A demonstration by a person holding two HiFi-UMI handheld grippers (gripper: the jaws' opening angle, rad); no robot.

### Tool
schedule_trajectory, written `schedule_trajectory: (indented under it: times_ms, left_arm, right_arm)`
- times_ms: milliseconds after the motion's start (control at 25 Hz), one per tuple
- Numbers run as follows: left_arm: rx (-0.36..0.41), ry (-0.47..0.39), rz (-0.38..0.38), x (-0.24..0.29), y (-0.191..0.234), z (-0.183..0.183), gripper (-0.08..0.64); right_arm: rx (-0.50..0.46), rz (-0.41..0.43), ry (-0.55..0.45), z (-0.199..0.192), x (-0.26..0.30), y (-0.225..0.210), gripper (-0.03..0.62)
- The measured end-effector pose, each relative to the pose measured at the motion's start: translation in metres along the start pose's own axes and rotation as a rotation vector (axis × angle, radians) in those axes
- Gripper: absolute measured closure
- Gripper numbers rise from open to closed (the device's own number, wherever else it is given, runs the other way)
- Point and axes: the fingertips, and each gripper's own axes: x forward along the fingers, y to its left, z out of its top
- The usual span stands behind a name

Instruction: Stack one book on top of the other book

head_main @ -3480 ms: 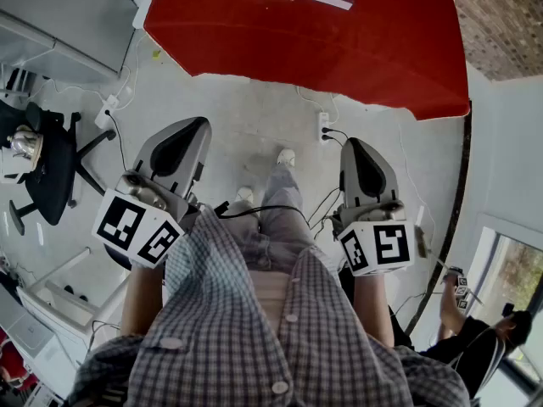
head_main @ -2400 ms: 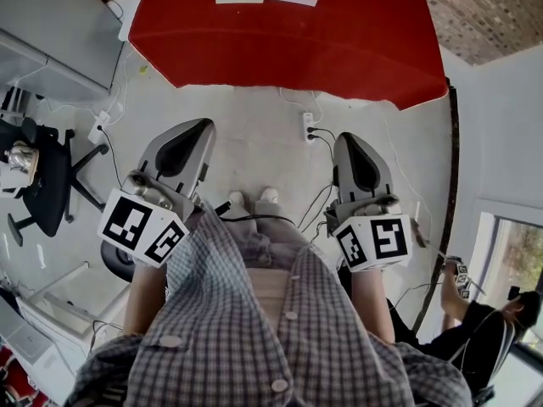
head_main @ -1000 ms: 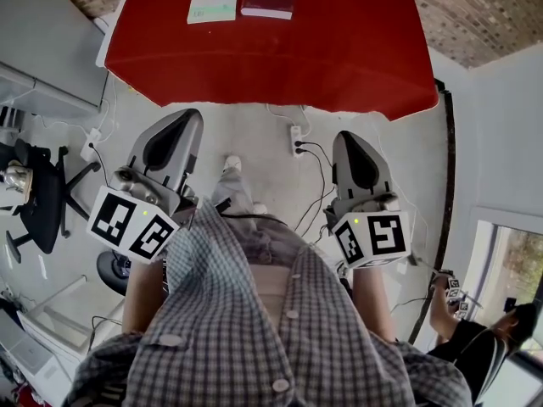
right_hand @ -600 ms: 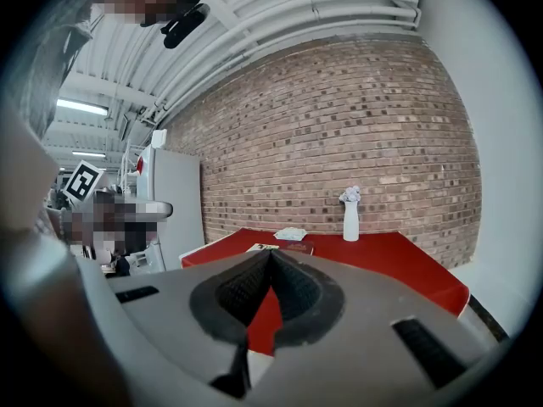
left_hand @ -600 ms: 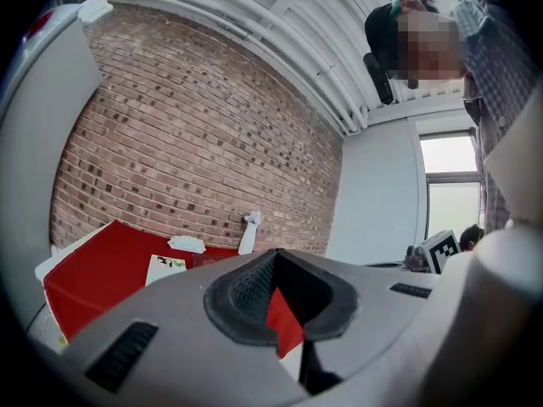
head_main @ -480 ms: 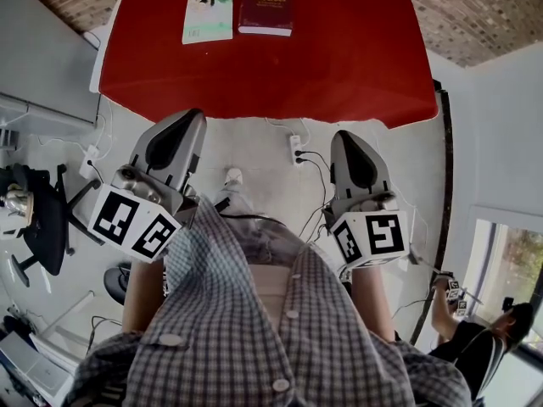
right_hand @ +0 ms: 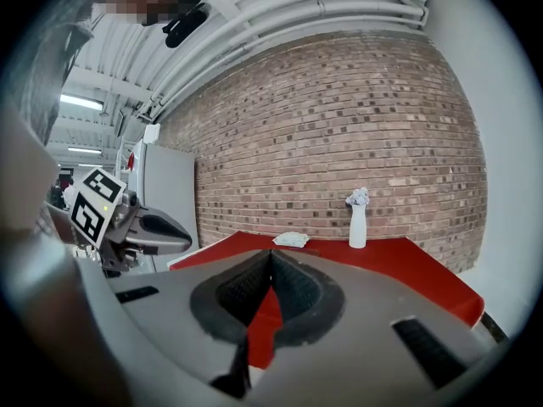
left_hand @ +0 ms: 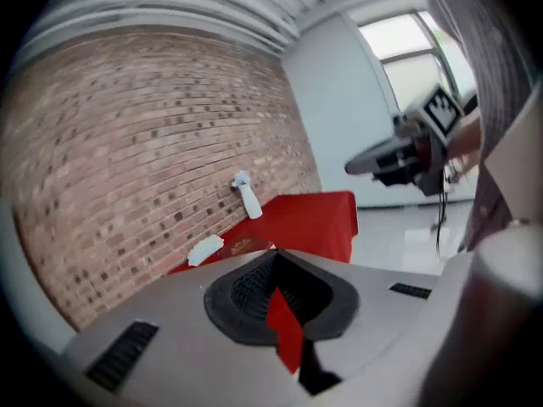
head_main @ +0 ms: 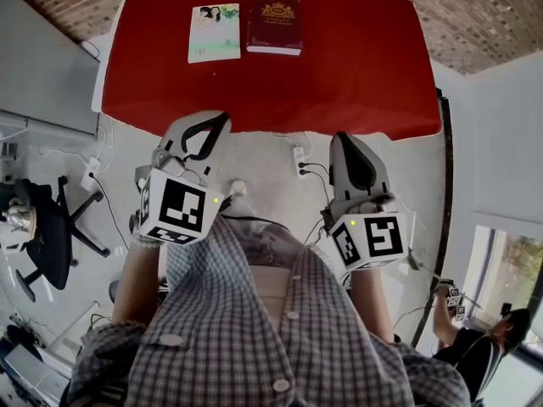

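Note:
Two books lie side by side at the far part of the red table [head_main: 339,66]: a light-covered book [head_main: 214,32] on the left and a dark red book [head_main: 275,24] on the right. Both grippers hang over the floor, short of the table's near edge. My left gripper [head_main: 204,125] is shut and holds nothing, rolled with its marker cube face up. Its tip almost reaches the table edge. My right gripper [head_main: 350,140] is shut and holds nothing. In the left gripper view the shut jaws point at the table [left_hand: 318,219]. The right gripper view shows the table [right_hand: 407,265] ahead.
A white vase [right_hand: 357,219] and a white crumpled thing [right_hand: 291,238] stand at the table's back by the brick wall. On the floor are a power strip [head_main: 299,155] with cables and an office chair [head_main: 47,227]. Another person [head_main: 479,346] is at the lower right.
The table has come closer in the head view. My left gripper rolled so its marker cube faces up and moved toward the table edge. The right gripper advanced a little, staying shut.

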Motion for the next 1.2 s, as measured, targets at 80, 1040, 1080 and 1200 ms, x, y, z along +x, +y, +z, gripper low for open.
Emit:
schedule_trajectory:
  times_ms: [80,1040,1080,1200]
  left_arm:
    - [0.232,0.095,-0.028,0.018,-0.005,-0.008,0.554]
    - [1.076,0.252,-0.207,0.107,-0.013,-0.053,0.552]
    - [1.068,0.248,-0.205,0.108,-0.012,-0.054,0.552]
    - [0.997,0.238,-0.191,0.108,-0.005,-0.055,0.552]
  right_arm:
    - [0.001,-0.008,-0.001,0.003,0.008,-0.001,0.586]
    - [-0.001,-0.062,0.006,0.014,0.074,0.003,0.586]
    - [-0.001,-0.064,0.006,0.014,0.076,0.003,0.586]
    - [-0.001,-0.068,0.008,0.012,0.079,0.005,0.586]
